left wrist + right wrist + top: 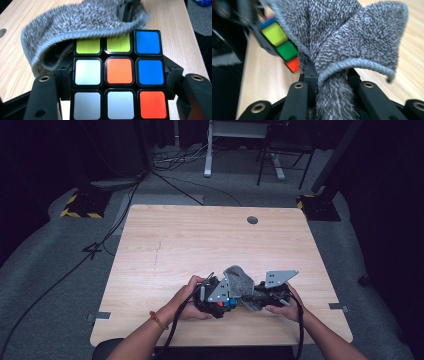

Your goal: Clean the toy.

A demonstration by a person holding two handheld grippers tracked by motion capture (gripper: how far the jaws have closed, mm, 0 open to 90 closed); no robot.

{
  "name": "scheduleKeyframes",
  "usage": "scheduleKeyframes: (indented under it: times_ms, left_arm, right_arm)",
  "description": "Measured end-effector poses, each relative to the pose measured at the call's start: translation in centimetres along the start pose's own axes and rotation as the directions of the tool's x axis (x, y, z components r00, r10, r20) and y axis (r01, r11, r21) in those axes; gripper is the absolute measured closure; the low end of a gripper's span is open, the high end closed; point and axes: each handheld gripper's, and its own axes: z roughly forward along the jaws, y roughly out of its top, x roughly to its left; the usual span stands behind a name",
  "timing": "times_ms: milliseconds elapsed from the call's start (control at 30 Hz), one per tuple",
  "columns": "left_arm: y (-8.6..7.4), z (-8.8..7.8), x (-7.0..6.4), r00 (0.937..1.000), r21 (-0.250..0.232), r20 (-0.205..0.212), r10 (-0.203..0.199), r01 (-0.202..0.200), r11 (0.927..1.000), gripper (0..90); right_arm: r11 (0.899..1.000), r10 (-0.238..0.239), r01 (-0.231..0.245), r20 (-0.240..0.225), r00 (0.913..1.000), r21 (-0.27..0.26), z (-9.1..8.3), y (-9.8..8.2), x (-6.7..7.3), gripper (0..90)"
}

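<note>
Wiping the cube with the cloth: the risk is the cloth dragging it loose.

My left claw (117,75) is clamped tight on the puzzle cube (119,75), jaws pressing its two side faces, and holds it just above the near edge of the tabletop (165,240). My right claw (332,75) is closed on a bunched fold of the grey cloth (352,37), which drapes over the cube's far edge and covers part of its top row. I judge that if I pull the cloth hard across, its looped pile could catch on a cube corner and twist a layer, or lever the cube out from between the left jaws. The fold could also slip free of the right claw, since it is pinched only at one gathered point.
</note>
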Motion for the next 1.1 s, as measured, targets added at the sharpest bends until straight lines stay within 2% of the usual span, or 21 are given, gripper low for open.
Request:
scheduleKeyframes:
  times_ms: [67,167,300,367,433,533,667,733,900,967,1067,1100]
  left_arm:
    - [-0.1,0.1,0.1,0.9998,-0.012,0.01,-0.017,0.017,0.9998,33.2]
    - [-0.1,0.1,0.3,0.9996,-0.019,-0.001,-0.029,0.029,0.9994,33.1]
    - [-0.3,0.6,0.4,0.9982,-0.033,0.002,-0.06,0.06,0.9977,32.8]
    - [-0.3,0.9,0.4,0.9981,-0.025,0.007,-0.061,0.061,0.9978,32.9]
    - [-0.3,1.3,0.1,0.9986,-0.013,0.004,-0.053,0.053,0.9985,32.9]
    - [-0.3,1.2,0.2,0.9987,-0.013,0.0,-0.05,0.05,0.9986,33.1]
    - [-0.3,0.2,0.6,0.9977,-0.057,-0.007,-0.067,0.067,0.9962,33.3]
    - [-0.3,-0.3,0.7,0.9978,-0.075,-0.009,-0.066,0.065,0.995,33.3]
    - [0.0,-1.3,0.7,0.9976,-0.122,-0.023,-0.065,0.062,0.9905,33.3]
    - [0.0,-1.5,0.7,0.9976,-0.145,-0.021,-0.066,0.062,0.9875,33.3]
    - [0.0,-1.5,0.7,0.9973,-0.156,-0.016,-0.072,0.068,0.9853,33.3]
    - [-0.1,-1.5,0.7,0.9972,-0.163,-0.013,-0.074,0.071,0.9841,33.3]
  right_arm:
    - [0.999,-0.017,0.016,-0.007,0.9998,-0.036,-0.3,0.6,0.4,72.0]
    - [0.997,-0.027,0.027,0.003,0.9996,-0.067,-0.4,1.2,1.1,72.0]
    - [0.993,-0.01,0.009,-0.003,0.9999,-0.118,-0.6,1.5,1.0,72.1]
    - [0.991,-0.005,0.003,-0.013,0.9999,-0.133,-0.6,1.7,1.1,72.1]
    - [0.987,0.014,-0.022,-0.049,0.9987,-0.162,-0.6,1.8,1.1,72.1]
    - [0.99,-0.007,0.006,-0.006,1.0,-0.139,-0.5,2.2,1.6,72.1]
    - [0.992,0.021,-0.015,0.047,0.9987,-0.122,-1.0,1.7,0.9,72.1]
    - [0.994,0.048,-0.043,0.049,0.9976,-0.099,-1.1,1.3,0.3,72.1]
    - [0.998,0.065,-0.067,0.097,0.9932,0.014,-0.7,-0.2,-0.9,72.0]
    - [0.994,0.098,-0.1,0.053,0.9937,0.034,-0.5,-0.7,-1.4,71.9]
    - [0.995,0.079,-0.08,0.023,0.9967,0.06,0.0,-0.9,-1.1,71.8]
    - [0.996,0.078,-0.077,-0.016,0.9968,0.045,0.1,-0.9,-0.9,71.8]
